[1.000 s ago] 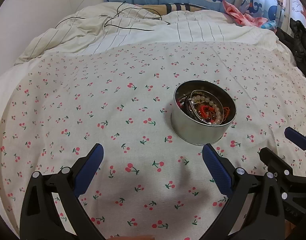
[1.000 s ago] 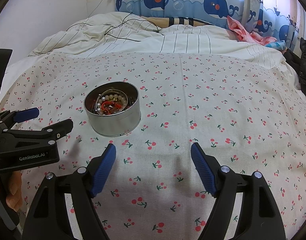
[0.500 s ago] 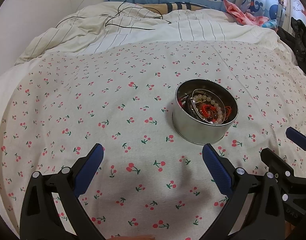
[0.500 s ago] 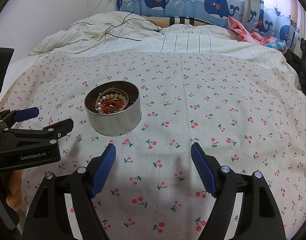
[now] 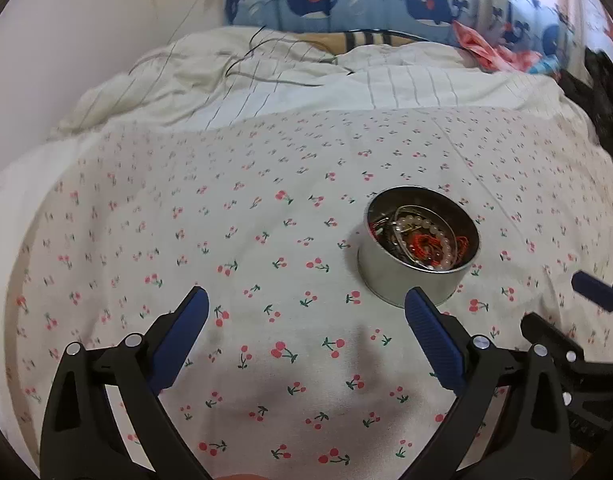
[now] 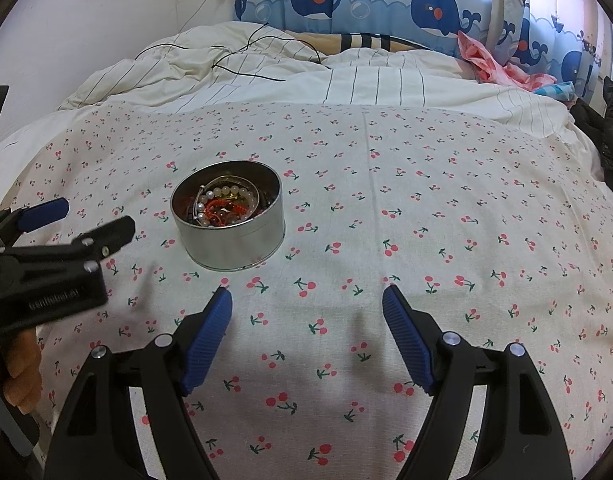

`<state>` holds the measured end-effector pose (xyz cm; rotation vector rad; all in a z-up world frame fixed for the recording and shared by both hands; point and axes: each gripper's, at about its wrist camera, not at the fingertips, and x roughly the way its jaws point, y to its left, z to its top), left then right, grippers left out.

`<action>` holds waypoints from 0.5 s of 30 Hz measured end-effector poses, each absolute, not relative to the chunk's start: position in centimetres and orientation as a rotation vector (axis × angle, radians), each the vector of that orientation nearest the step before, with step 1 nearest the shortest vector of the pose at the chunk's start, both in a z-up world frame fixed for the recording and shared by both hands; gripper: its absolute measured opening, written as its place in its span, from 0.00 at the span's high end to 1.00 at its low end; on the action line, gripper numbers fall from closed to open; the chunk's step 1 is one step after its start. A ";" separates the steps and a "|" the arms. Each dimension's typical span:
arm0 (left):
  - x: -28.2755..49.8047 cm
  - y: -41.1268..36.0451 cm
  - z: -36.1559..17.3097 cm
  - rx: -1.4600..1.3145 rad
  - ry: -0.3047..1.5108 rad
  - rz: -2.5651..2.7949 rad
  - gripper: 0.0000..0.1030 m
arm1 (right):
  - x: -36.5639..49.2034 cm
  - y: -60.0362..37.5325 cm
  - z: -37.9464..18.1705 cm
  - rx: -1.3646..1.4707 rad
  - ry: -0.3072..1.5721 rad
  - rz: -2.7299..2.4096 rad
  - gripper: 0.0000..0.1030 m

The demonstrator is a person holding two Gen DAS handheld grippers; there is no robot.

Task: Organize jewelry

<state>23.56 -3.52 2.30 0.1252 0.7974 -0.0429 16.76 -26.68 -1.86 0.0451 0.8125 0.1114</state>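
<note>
Round metal tin (image 5: pixel 416 276) of tangled bead bracelets (image 6: pixel 226 208) sits on cherry-print bedsheet (image 6: pixel 386 208), just beyond right finger of left hand-held gripper (image 5: pixel 302 312), ahead-left of right hand-held gripper (image 6: pixel 306 312). Both spread wide, holding nothing.

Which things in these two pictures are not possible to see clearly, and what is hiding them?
- Jewelry deep in the round tin: both views; the tin wall and the white bead bracelet on top cover the tangled pieces.
- Right hand-held gripper: left wrist view; cut off by the right edge, blurred.
- Left hand-held gripper: right wrist view; cut off by the left edge, label blurred.
- Dark clothing: cut off by the right edge.
</note>
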 end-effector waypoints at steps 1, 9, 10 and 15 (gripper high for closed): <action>23.8 -3.3 2.2 0.107 0.809 -0.037 0.08 | 16.8 -26.7 -1.9 0.045 0.812 0.112 0.28; 24.2 -3.1 1.9 0.099 0.843 -0.037 0.08 | 16.8 -26.7 -1.8 0.044 0.812 0.112 0.28; 24.2 -3.2 1.9 0.100 0.845 -0.037 0.08 | 16.8 -26.7 -1.8 0.044 0.812 0.112 0.28; 24.3 -3.2 1.9 0.095 0.851 -0.037 0.08 | 16.7 -26.7 -1.9 0.044 0.813 0.112 0.28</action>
